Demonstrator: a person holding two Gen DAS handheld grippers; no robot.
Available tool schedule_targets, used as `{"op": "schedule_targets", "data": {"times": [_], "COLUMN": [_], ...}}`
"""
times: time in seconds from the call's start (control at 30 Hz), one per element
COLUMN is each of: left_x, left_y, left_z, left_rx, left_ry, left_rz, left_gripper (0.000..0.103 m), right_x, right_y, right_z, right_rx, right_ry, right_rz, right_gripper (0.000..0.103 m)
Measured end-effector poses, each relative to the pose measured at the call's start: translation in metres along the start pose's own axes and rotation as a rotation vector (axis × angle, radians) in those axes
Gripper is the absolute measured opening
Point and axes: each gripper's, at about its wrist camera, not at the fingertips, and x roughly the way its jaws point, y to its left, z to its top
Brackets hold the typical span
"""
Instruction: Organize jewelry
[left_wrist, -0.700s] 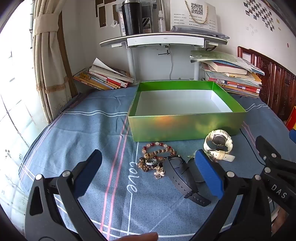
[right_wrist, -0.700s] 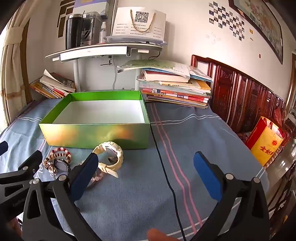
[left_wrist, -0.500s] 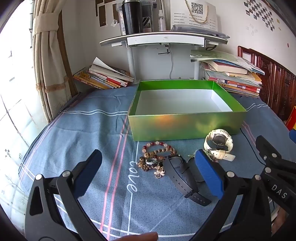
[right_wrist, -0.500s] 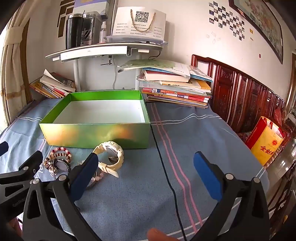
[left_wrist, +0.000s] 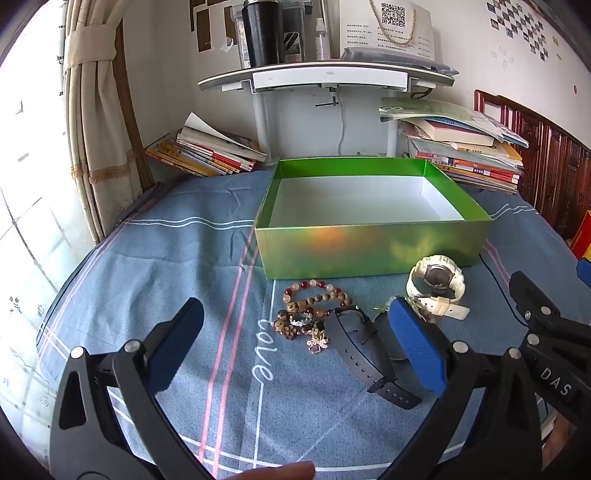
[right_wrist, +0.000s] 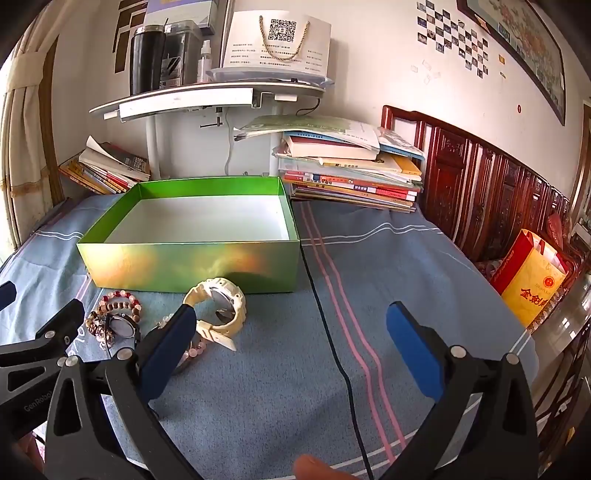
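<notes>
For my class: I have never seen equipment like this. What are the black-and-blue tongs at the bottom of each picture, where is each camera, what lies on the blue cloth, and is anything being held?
There is no robot. A person holds a two-finger gripper in each hand, and a fisheye camera on each looks forward along its fingers. One picture comes from the left gripper, the other from the right gripper. Both are open and hold nothing.

On the cloth stands an open green box, with nothing visible inside. In front of it lie beaded bracelets, a black watch and a white watch. A black cable crosses the cloth. Book stacks and a shelf stand behind.
</notes>
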Motion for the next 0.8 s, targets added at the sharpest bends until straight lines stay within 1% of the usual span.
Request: {"op": "schedule_targets", "data": {"times": [0.8], "left_x": [0.0005], "left_y": [-0.0002], "left_z": [0.0002], "left_rx": [0.001], "left_ry": [0.007], "left_rz": [-0.001], "left_gripper": [0.099], "right_x": [0.0012], "right_y": [-0.0016], "right_z": [-0.0005], "right_rx": [0.001], "right_ry": [0.006], "right_rz": [0.002], "right_gripper": [0.101]}}
